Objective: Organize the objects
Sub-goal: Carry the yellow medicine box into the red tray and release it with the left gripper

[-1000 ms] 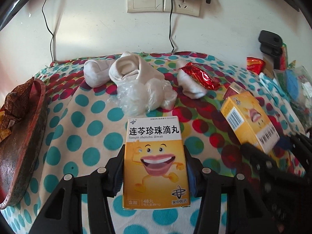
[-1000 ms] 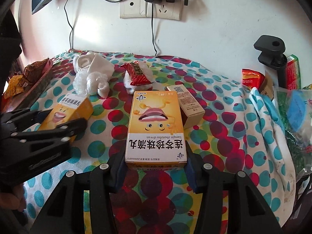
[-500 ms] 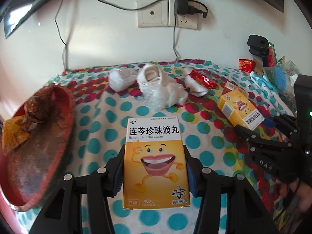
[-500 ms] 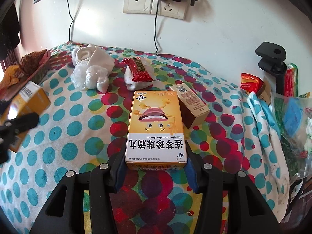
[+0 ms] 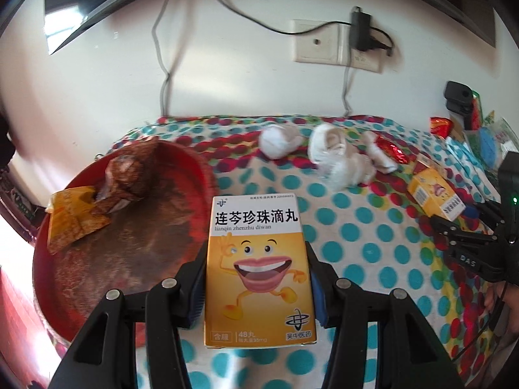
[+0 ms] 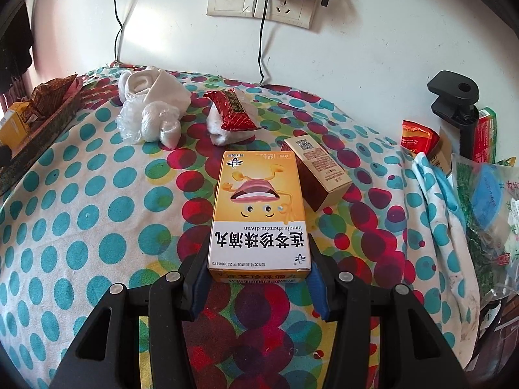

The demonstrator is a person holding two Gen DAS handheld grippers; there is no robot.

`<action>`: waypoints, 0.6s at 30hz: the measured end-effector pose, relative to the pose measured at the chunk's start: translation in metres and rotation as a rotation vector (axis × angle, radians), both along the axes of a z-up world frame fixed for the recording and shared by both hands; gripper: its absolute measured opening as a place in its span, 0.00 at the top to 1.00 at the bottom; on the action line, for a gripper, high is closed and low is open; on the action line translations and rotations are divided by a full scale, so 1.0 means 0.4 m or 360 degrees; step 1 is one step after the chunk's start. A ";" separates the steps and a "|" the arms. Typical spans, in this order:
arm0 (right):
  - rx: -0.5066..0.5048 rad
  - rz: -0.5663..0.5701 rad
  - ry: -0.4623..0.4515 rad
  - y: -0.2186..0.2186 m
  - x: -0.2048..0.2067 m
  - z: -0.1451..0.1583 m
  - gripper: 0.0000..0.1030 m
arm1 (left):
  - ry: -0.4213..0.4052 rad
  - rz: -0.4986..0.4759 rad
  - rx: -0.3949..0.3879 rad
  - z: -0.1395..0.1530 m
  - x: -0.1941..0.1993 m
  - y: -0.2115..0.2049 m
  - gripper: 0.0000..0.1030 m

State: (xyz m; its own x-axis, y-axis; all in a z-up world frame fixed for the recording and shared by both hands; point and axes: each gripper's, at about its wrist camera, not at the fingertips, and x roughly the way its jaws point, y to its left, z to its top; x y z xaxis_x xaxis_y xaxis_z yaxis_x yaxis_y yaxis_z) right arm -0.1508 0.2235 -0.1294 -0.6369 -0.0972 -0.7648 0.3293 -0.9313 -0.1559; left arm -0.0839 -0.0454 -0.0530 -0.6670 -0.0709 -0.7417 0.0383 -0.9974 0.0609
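Observation:
My left gripper point(image 5: 258, 278) is shut on a yellow medicine box point(image 5: 258, 269) with a cartoon mouth, held up beside the red tray point(image 5: 65, 249) at the left. My right gripper point(image 6: 258, 278) is shut on a second yellow medicine box point(image 6: 259, 214), printed upside down, low over the dotted cloth. That box and gripper also show in the left wrist view point(image 5: 434, 194). The red tray holds a yellow packet point(image 5: 74, 217) and a brown wrapper point(image 5: 125, 175).
A brown carton point(image 6: 316, 168) lies just right of the right-hand box. White socks and plastic wrap point(image 6: 152, 110) and a red snack packet point(image 6: 232, 110) lie further back. Bags and a black clamp point(image 6: 454, 97) crowd the right edge. The wall with sockets point(image 6: 259, 0) stands behind.
My left gripper has moved left and back with its box, so the red tray now fills the left of its view. The right gripper has stayed almost still with its box.

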 end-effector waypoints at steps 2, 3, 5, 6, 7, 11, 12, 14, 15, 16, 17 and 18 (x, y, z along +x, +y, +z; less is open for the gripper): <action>-0.0002 -0.0001 0.0000 -0.002 0.001 0.000 0.53 | 0.0003 0.0029 -0.0008 0.004 0.004 -0.028 0.49; -0.0001 -0.0002 0.0000 -0.002 0.001 0.000 0.53 | 0.0008 0.0043 -0.0004 0.007 0.006 -0.041 0.49; 0.0002 -0.0001 0.0001 -0.002 0.001 0.000 0.53 | 0.0011 0.0063 0.0004 0.014 0.010 -0.069 0.49; 0.0001 -0.0001 0.0001 -0.002 0.001 0.000 0.53 | 0.0013 0.0076 -0.0003 0.017 0.011 -0.081 0.49; 0.0000 -0.0001 0.0000 -0.001 0.000 0.000 0.53 | 0.0018 0.0089 -0.0014 0.020 0.013 -0.098 0.49; -0.0005 -0.0001 -0.0003 -0.001 0.000 0.001 0.53 | 0.0007 0.0137 -0.0013 0.024 0.015 -0.154 0.49; -0.0003 -0.0001 -0.0003 0.000 0.001 0.002 0.53 | 0.0004 0.0154 -0.0002 0.024 0.015 -0.171 0.49; -0.0010 -0.0002 -0.0006 -0.001 0.000 0.001 0.53 | -0.0004 0.0191 0.0001 0.023 0.016 -0.208 0.49; -0.0012 -0.0002 -0.0008 0.000 0.000 0.001 0.53 | 0.0001 0.0208 0.0005 0.022 0.019 -0.226 0.49; -0.0012 -0.0002 -0.0008 -0.001 0.001 0.002 0.53 | 0.0006 0.0227 0.0010 0.019 0.023 -0.247 0.49; -0.0012 -0.0002 -0.0008 0.000 0.001 0.002 0.53 | 0.0005 0.0246 0.0010 0.017 0.027 -0.266 0.49; -0.0012 -0.0002 -0.0009 0.000 0.000 0.001 0.53 | 0.0002 0.0266 0.0005 0.014 0.030 -0.282 0.49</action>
